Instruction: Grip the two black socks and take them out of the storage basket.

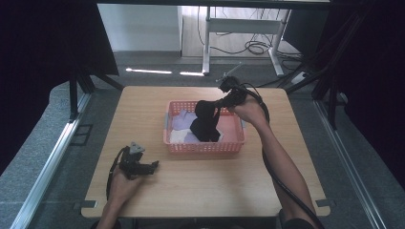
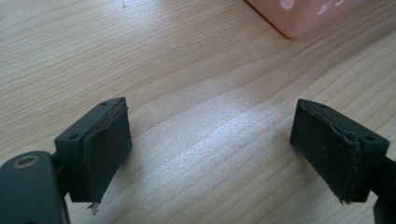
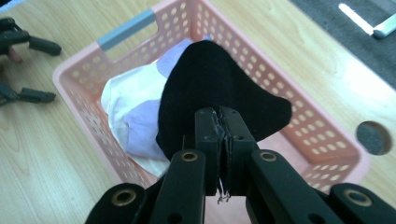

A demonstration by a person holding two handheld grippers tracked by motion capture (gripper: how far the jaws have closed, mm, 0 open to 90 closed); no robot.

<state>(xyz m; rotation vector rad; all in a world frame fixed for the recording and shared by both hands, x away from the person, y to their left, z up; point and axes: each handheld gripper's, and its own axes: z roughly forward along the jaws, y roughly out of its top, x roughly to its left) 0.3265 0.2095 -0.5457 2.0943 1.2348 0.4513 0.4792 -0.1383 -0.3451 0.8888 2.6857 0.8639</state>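
The right tool has its jaws pressed together on a fold of the black cloth, which hangs just below it over the pink basket; lifting straight up until the hem clears the rim should keep it from dragging the white and lilac cloths beneath. The black cloth looks soft, matte and limp. The left tool rests spread and empty over bare tabletop.

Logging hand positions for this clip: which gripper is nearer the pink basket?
Right. The right gripper hangs over the pink basket, shut on a black cloth. The left gripper rests open on the table, off the basket's front-left corner.
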